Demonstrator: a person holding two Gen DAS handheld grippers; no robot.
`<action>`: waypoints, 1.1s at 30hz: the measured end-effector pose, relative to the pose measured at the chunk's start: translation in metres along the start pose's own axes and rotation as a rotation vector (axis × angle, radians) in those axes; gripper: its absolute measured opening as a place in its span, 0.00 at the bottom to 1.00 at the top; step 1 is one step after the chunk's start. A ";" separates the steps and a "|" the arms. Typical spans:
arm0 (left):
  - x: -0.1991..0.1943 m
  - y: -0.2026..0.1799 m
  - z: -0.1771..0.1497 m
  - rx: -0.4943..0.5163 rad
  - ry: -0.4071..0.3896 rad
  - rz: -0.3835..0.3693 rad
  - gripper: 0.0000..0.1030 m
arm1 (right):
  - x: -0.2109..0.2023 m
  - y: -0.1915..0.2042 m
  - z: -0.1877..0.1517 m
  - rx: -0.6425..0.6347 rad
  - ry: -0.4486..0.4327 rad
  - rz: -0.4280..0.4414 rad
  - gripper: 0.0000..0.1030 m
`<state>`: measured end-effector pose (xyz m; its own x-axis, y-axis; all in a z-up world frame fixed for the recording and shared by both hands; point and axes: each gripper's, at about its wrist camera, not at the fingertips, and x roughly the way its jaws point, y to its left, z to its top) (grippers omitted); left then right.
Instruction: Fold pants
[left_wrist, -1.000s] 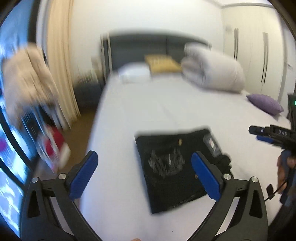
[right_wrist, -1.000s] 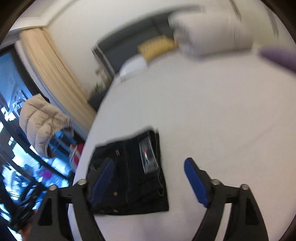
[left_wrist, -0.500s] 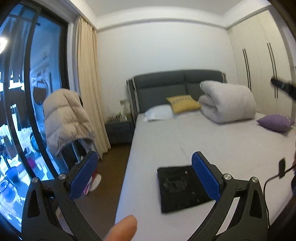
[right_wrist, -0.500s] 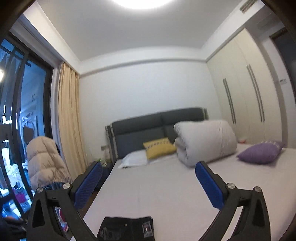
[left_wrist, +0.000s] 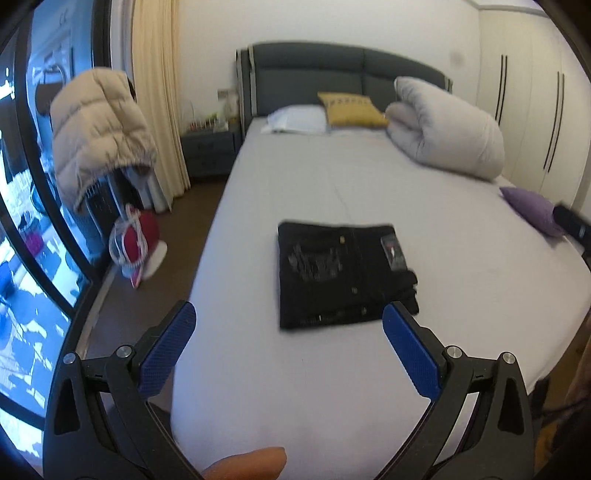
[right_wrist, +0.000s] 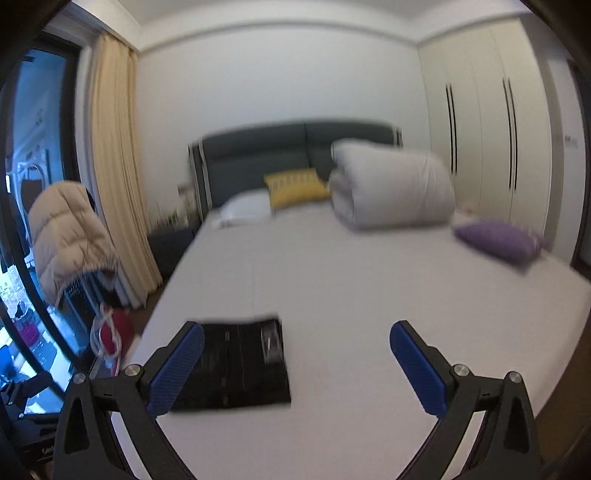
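Note:
Black pants (left_wrist: 340, 275) lie folded into a flat rectangle on the grey bed (left_wrist: 461, 280), toward its near left part. In the right wrist view the pants (right_wrist: 240, 363) sit low and left, partly behind one blue pad. My left gripper (left_wrist: 288, 328) hovers open above the bed's near edge, short of the pants, with nothing between its blue pads. My right gripper (right_wrist: 297, 345) is also open and empty, held back from the bed. A fingertip (left_wrist: 251, 463) shows at the bottom of the left wrist view.
A rolled white duvet (left_wrist: 447, 129), a yellow cushion (left_wrist: 351, 109), a white pillow (left_wrist: 295, 118) and a purple cushion (left_wrist: 532, 208) lie further up the bed. A beige puffer jacket (left_wrist: 98, 129) hangs by the window on the left. Wardrobes (right_wrist: 480, 147) line the right wall.
Both grippers have drawn back and up from the pants, which now look smaller and lie alone on the bed. The right gripper's jaws stand wider than a second ago.

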<state>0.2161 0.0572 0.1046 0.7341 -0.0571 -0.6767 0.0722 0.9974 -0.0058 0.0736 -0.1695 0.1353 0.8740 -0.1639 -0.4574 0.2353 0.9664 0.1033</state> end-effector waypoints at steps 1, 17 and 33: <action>0.006 -0.002 -0.004 0.000 0.025 -0.005 1.00 | 0.002 0.002 -0.007 -0.004 0.026 -0.006 1.00; 0.065 -0.006 -0.036 -0.021 0.116 -0.001 1.00 | 0.022 0.021 -0.050 -0.092 0.164 -0.013 1.00; 0.077 -0.003 -0.044 -0.020 0.146 0.010 1.00 | 0.030 0.022 -0.058 -0.092 0.221 -0.001 1.00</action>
<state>0.2427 0.0521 0.0202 0.6283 -0.0419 -0.7768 0.0509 0.9986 -0.0127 0.0801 -0.1416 0.0731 0.7571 -0.1274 -0.6408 0.1875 0.9819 0.0263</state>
